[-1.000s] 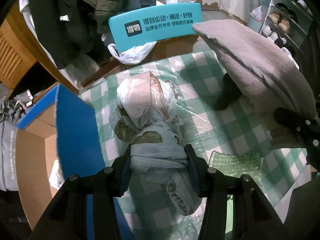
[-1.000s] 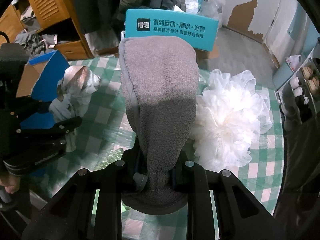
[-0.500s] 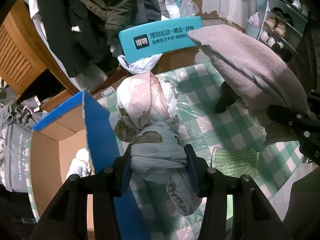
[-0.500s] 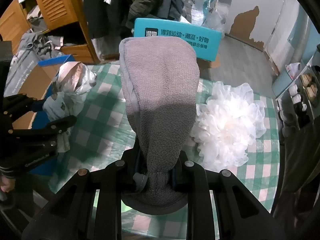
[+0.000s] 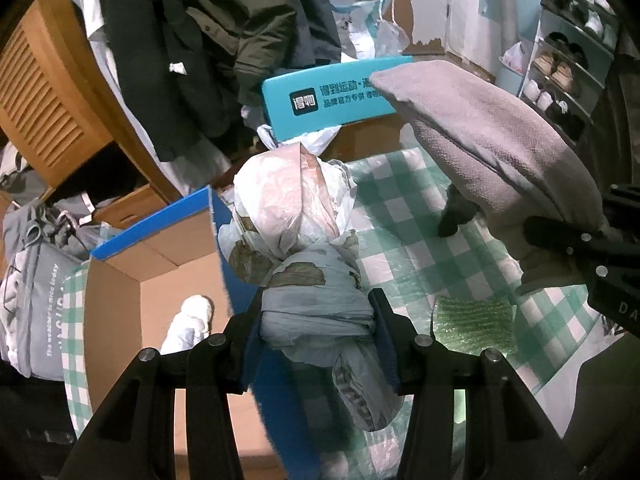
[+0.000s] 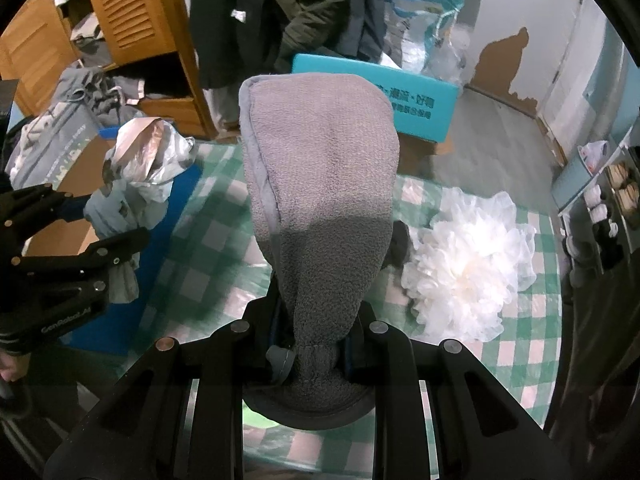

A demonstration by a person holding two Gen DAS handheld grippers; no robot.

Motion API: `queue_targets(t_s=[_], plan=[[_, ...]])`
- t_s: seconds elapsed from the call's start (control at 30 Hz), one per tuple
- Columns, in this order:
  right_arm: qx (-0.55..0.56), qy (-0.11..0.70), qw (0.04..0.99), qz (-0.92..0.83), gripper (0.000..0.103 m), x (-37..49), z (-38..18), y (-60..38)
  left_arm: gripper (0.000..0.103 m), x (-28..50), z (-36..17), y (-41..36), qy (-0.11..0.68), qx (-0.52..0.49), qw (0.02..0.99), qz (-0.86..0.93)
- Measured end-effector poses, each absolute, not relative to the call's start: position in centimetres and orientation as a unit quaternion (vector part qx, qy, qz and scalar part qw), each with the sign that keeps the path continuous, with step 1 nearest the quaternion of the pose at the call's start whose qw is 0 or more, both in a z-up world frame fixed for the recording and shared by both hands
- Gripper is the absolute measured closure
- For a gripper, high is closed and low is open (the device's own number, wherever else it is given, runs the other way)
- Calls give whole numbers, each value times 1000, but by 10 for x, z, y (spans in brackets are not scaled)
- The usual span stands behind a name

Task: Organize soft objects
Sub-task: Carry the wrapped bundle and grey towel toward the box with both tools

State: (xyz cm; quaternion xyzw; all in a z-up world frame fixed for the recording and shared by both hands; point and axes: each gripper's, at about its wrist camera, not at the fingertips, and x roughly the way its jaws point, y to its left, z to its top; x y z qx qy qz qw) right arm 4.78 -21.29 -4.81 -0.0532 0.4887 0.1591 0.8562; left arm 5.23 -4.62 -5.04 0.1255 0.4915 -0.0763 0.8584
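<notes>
My left gripper [image 5: 316, 320] is shut on a knotted bundle of plastic bags [image 5: 296, 220], held above the blue flap of an open cardboard box [image 5: 152, 280]; the bundle also shows in the right wrist view [image 6: 140, 164]. A white soft item [image 5: 188, 328] lies inside the box. My right gripper [image 6: 312, 344] is shut on a grey fleece slipper [image 6: 320, 168], held upright above the green checked tablecloth [image 6: 208, 248]; the slipper also shows in the left wrist view [image 5: 492, 140]. A white mesh bath pouf [image 6: 468, 264] lies on the table to the right.
A green bubble-wrap piece [image 5: 474, 322] lies on the cloth. A teal box [image 5: 336, 100] stands behind the table. Dark coats [image 5: 208, 48] hang at the back, a wooden cabinet [image 6: 132, 20] at the left, a shoe rack [image 5: 568, 64] at the right.
Both grippers have lifted with their loads. My left gripper has moved left, and the open box with the white item inside has come into view.
</notes>
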Motion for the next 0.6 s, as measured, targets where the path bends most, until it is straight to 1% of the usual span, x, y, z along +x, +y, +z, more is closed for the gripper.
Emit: queue_targets(t_s=[0.6], plan=[[-63,474,857,194,82,49,-31,-167,54,38,-32,-6,476,110,871,-55]])
